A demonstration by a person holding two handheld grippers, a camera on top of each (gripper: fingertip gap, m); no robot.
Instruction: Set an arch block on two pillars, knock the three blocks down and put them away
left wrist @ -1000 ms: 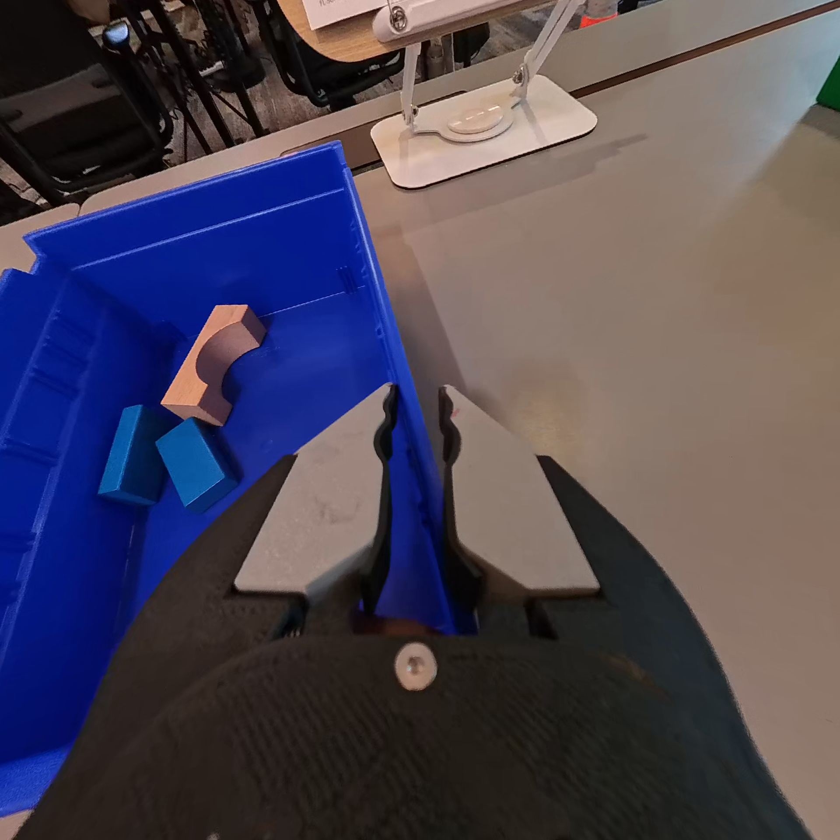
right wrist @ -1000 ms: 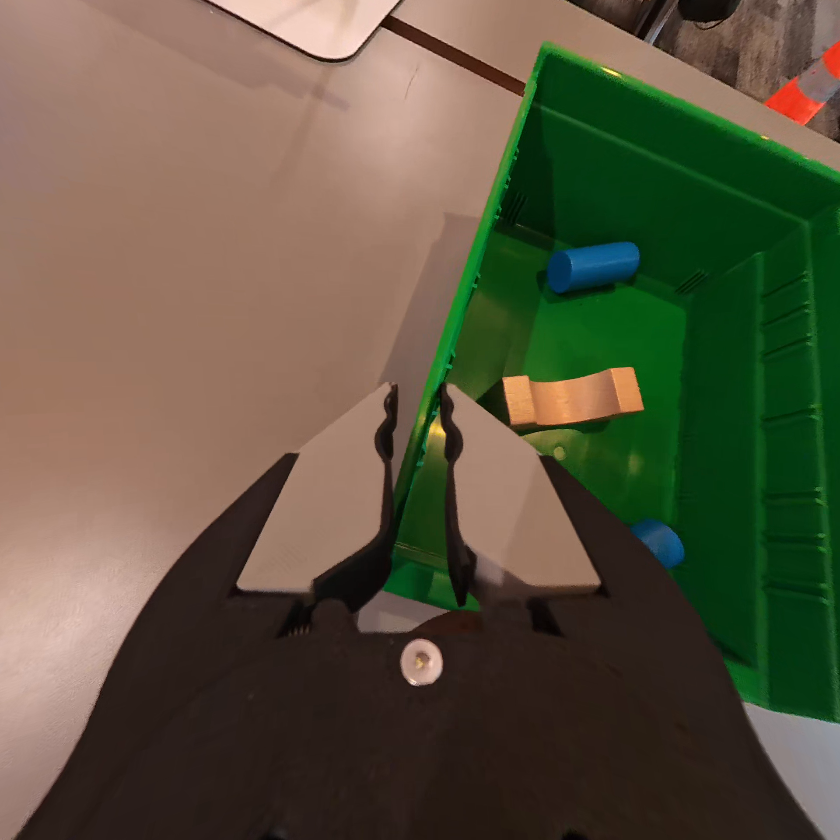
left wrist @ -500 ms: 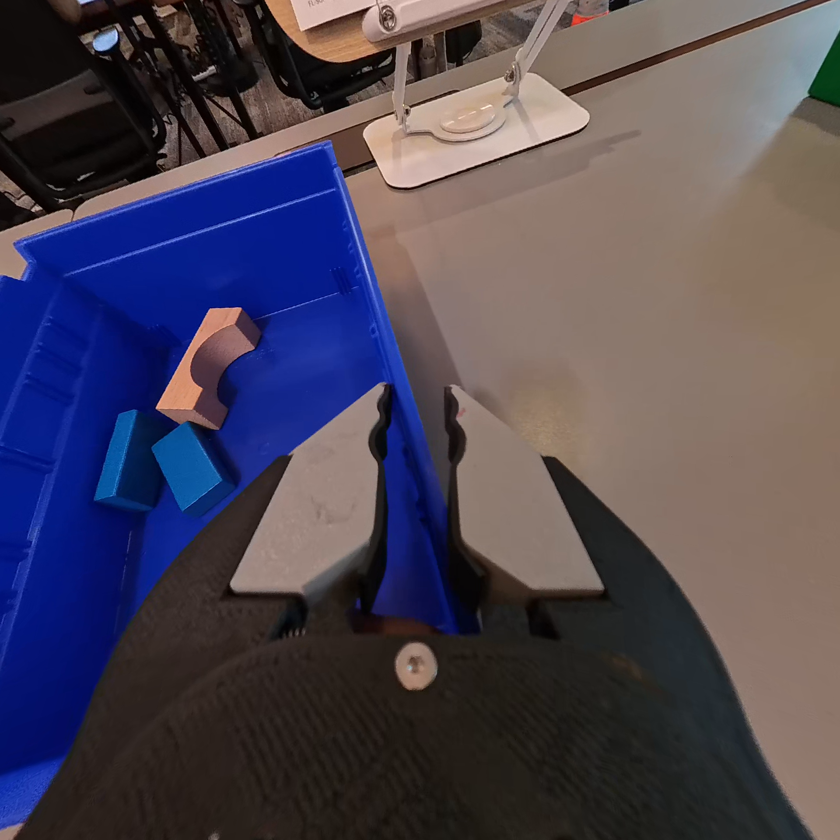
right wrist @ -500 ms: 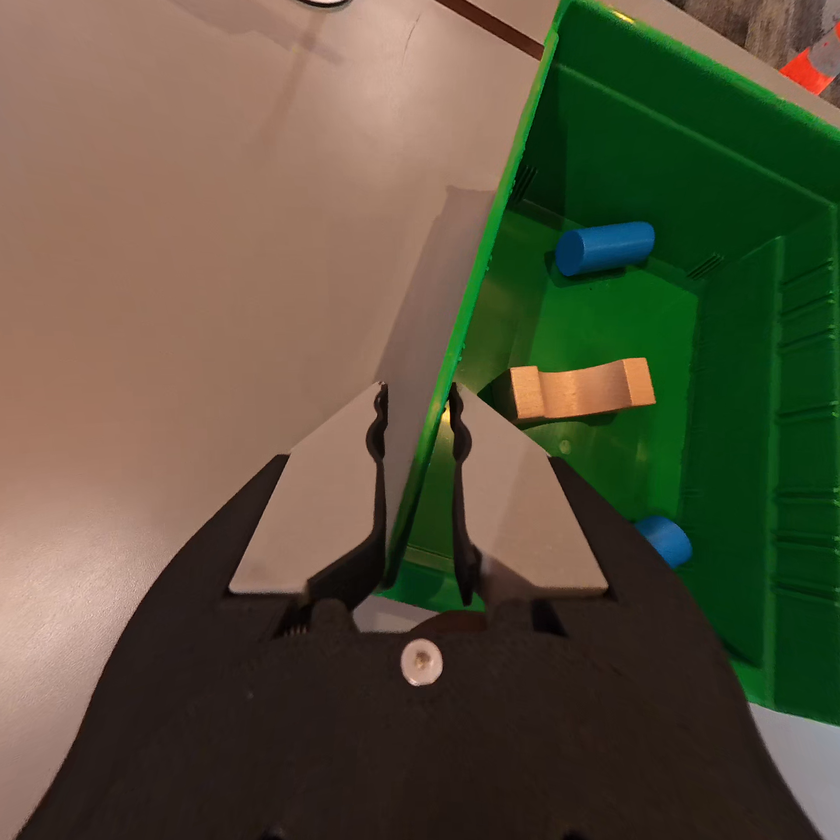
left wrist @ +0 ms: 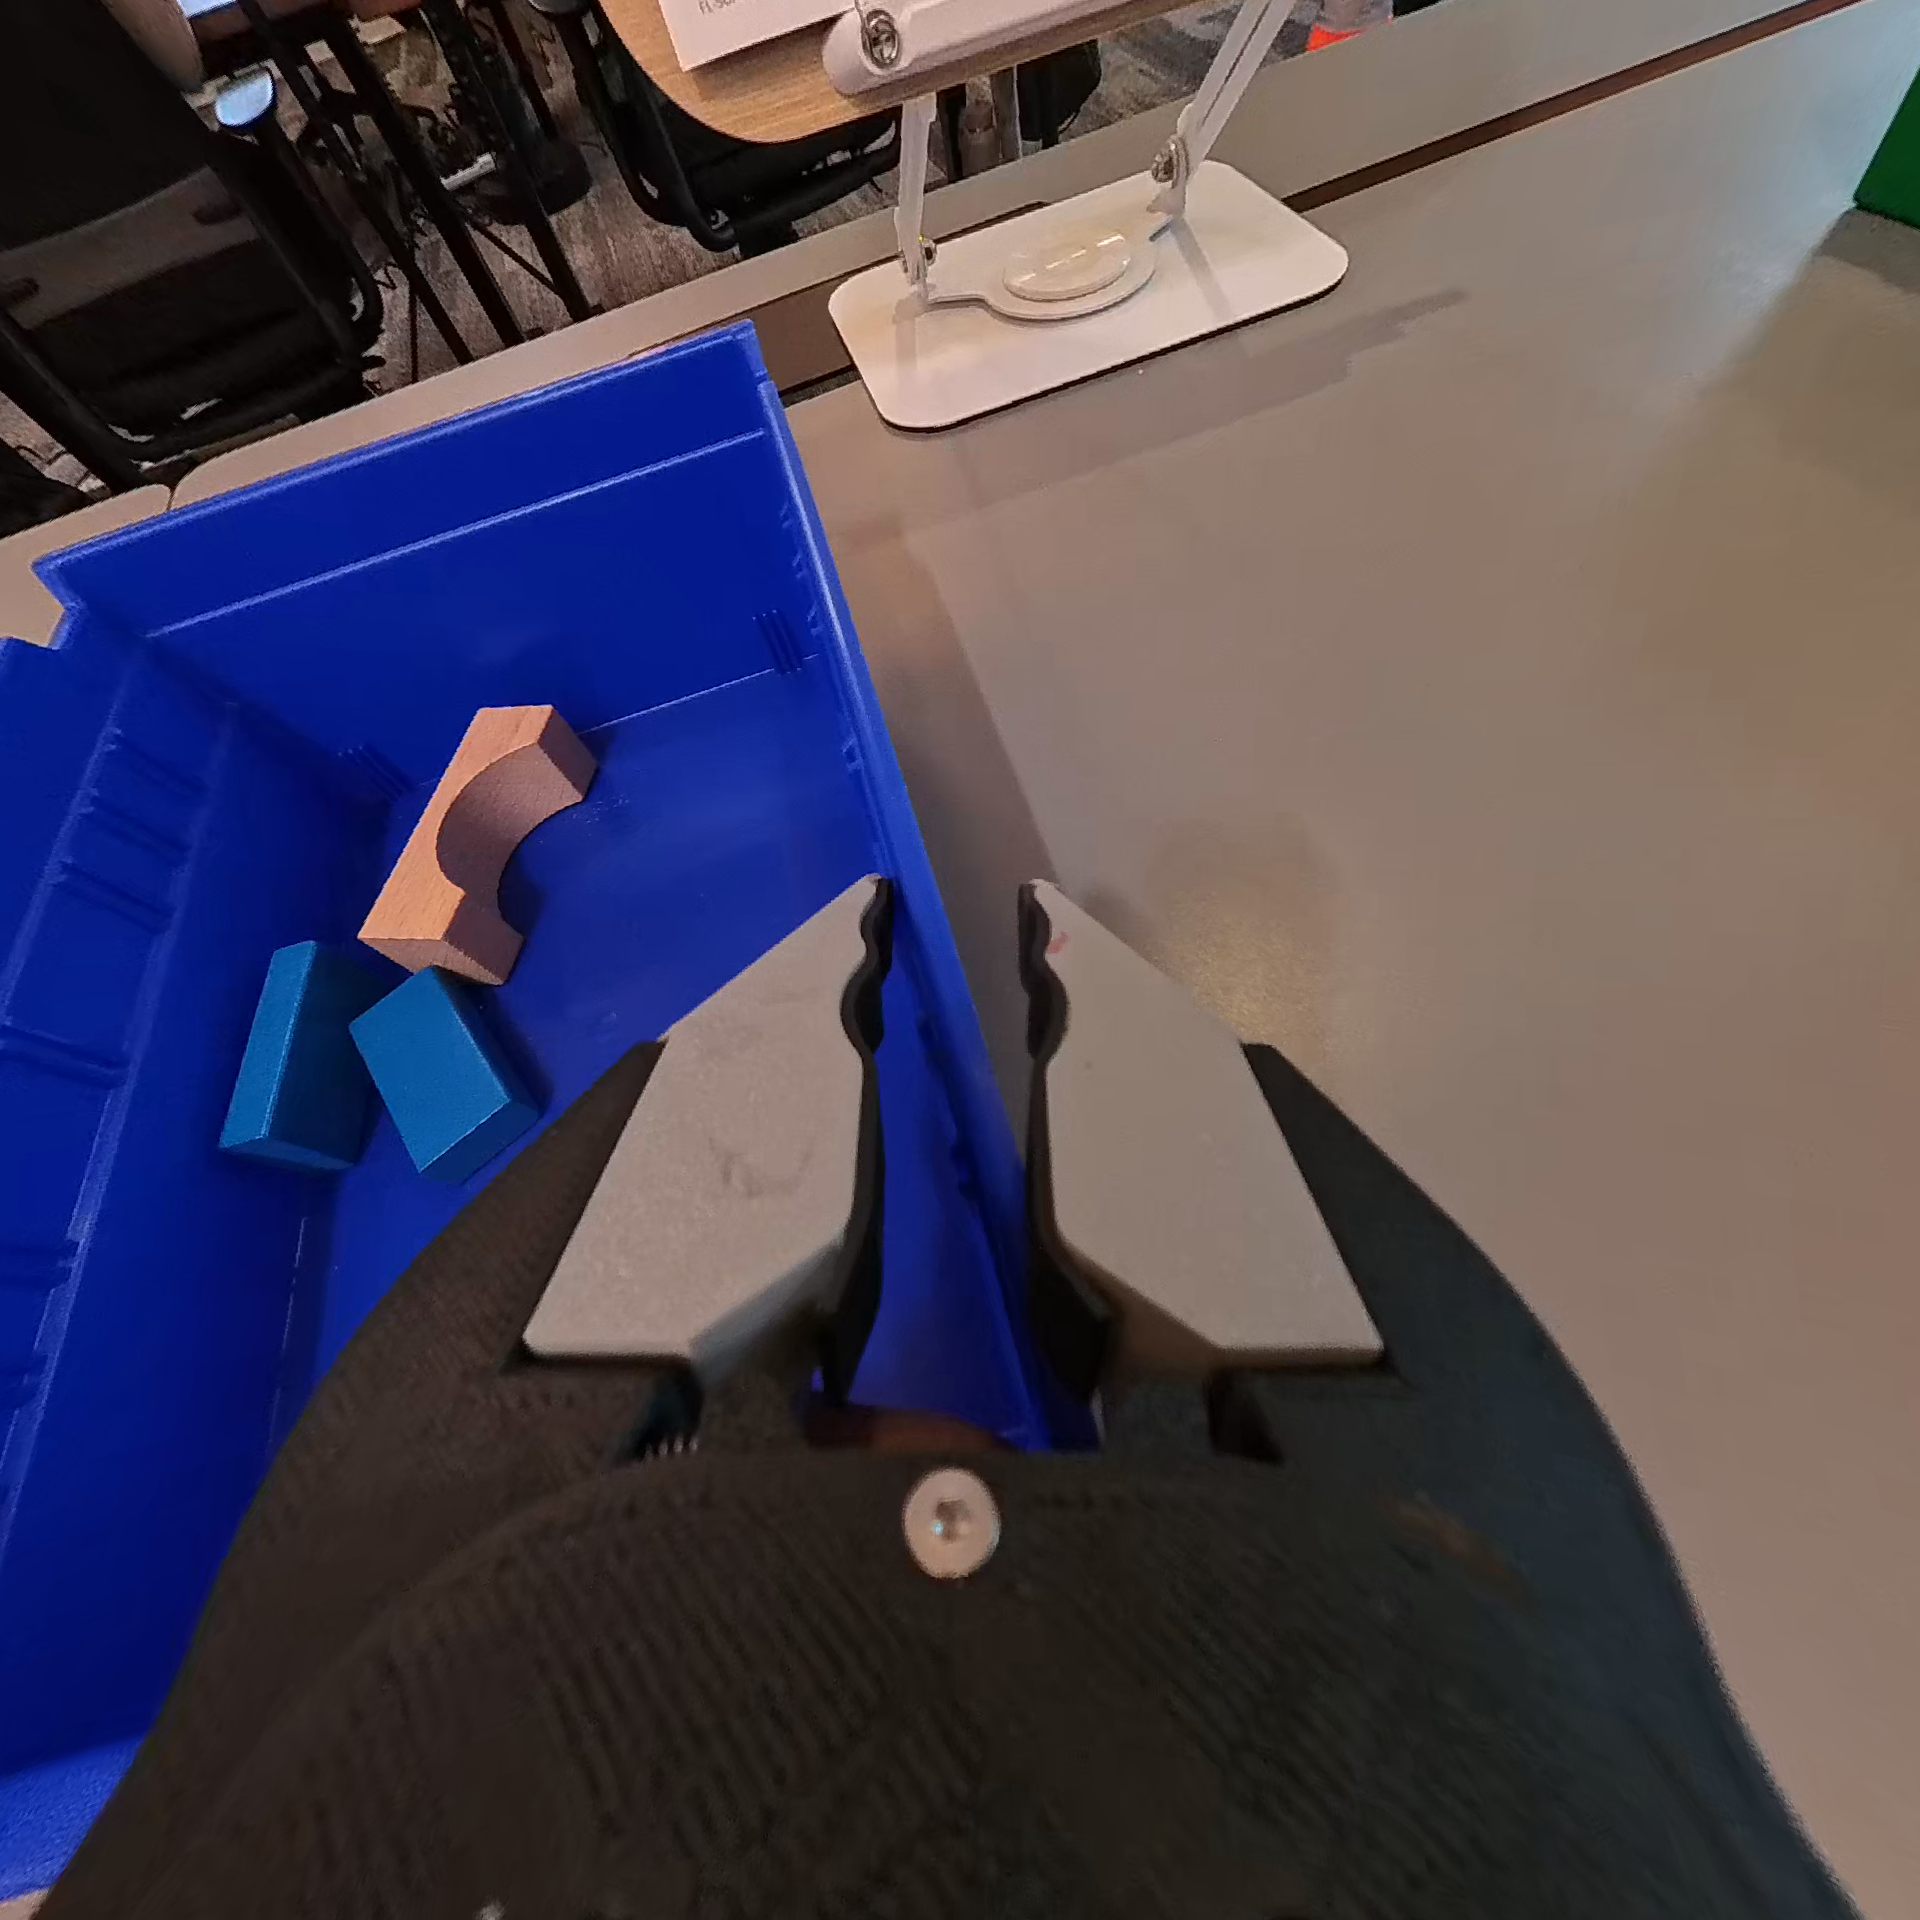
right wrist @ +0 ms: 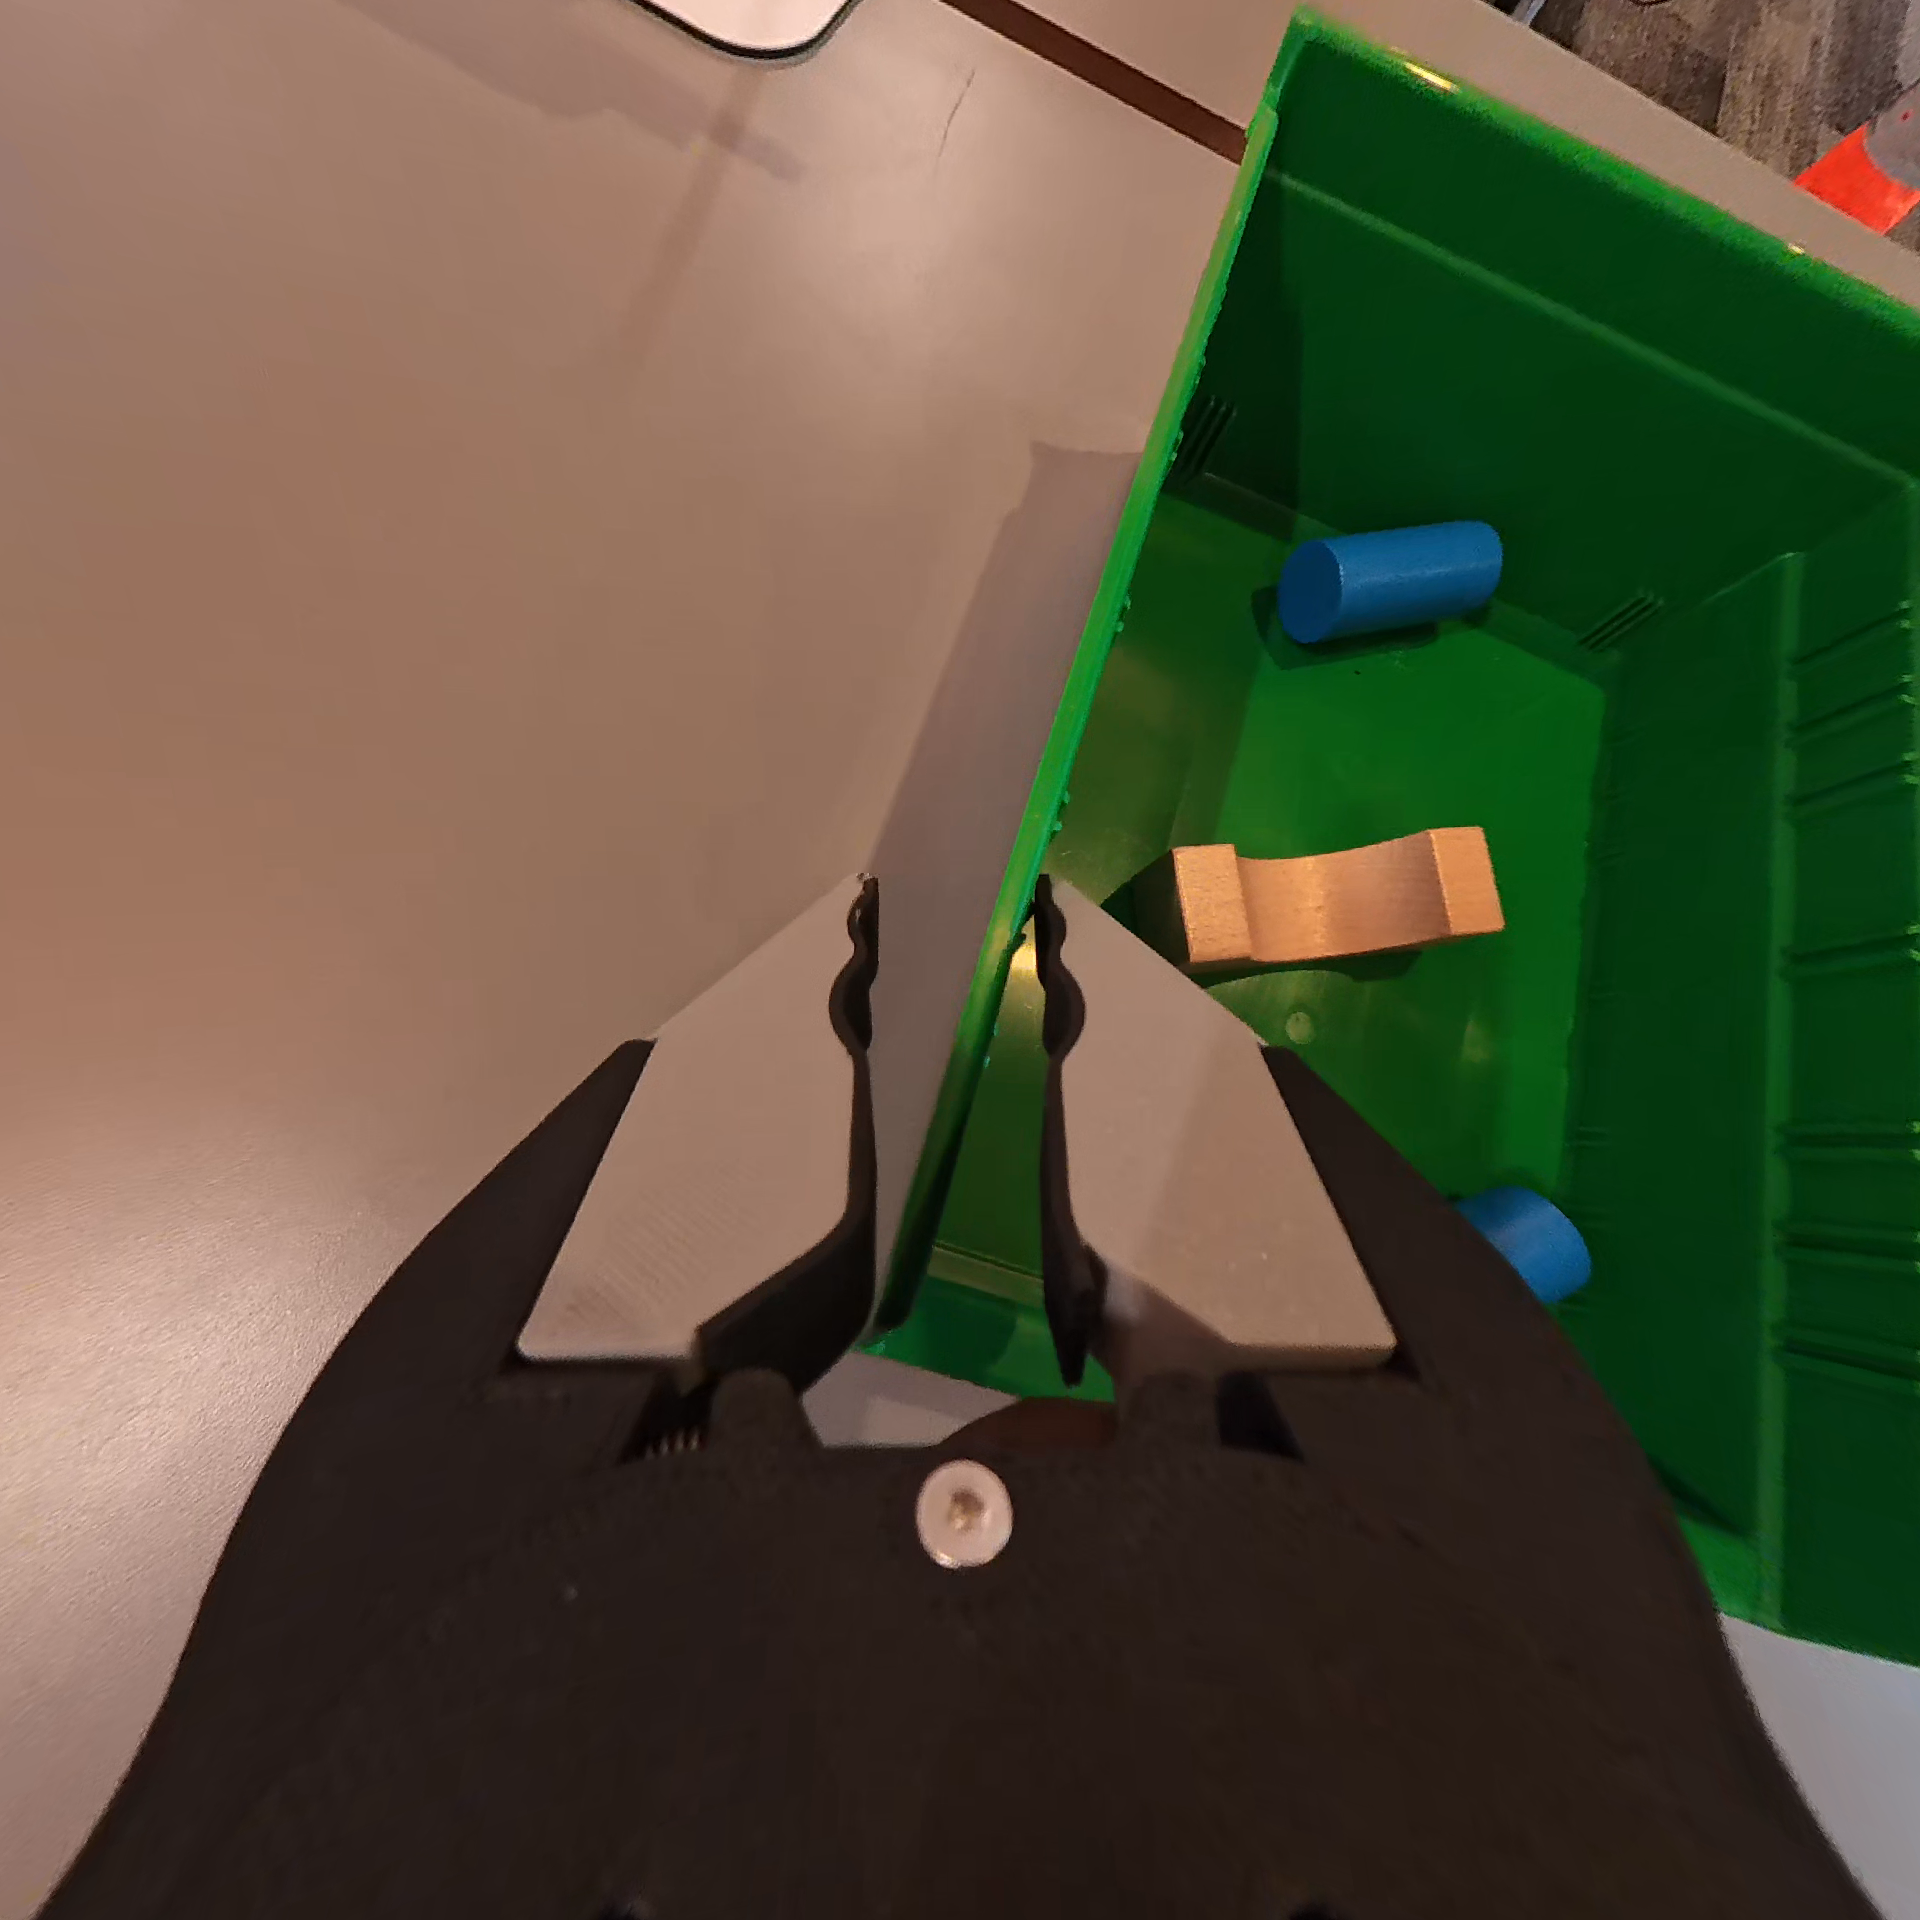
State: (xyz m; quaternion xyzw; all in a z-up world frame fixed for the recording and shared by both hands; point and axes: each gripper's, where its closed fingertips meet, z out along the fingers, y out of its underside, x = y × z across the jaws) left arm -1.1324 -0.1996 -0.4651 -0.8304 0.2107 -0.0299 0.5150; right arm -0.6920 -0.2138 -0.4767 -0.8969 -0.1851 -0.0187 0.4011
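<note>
In the left wrist view a blue bin (left wrist: 520, 540) holds a wooden arch block (left wrist: 473, 842) and two blue rectangular blocks (left wrist: 296, 1049) (left wrist: 436, 1081). My left gripper (left wrist: 956, 888) straddles the bin's right wall with the jaws open; table shows between the wall and the right pad. In the right wrist view a green bin (right wrist: 1558, 312) holds a wooden arch block (right wrist: 1340, 894) and two blue cylinders (right wrist: 1387, 577) (right wrist: 1527, 1242). My right gripper (right wrist: 954, 883) straddles its left wall, open, with the left pad clear of the wall.
The grey table (left wrist: 1455, 831) stretches between the bins. A white lamp base (left wrist: 1091, 291) stands at the far edge. Chairs and stands lie beyond the table. A corner of the green bin (left wrist: 1891, 177) shows at far right.
Both grippers' jaws have widened around the bin walls, and gaps now show between pads and walls. The blocks inside both bins have not moved.
</note>
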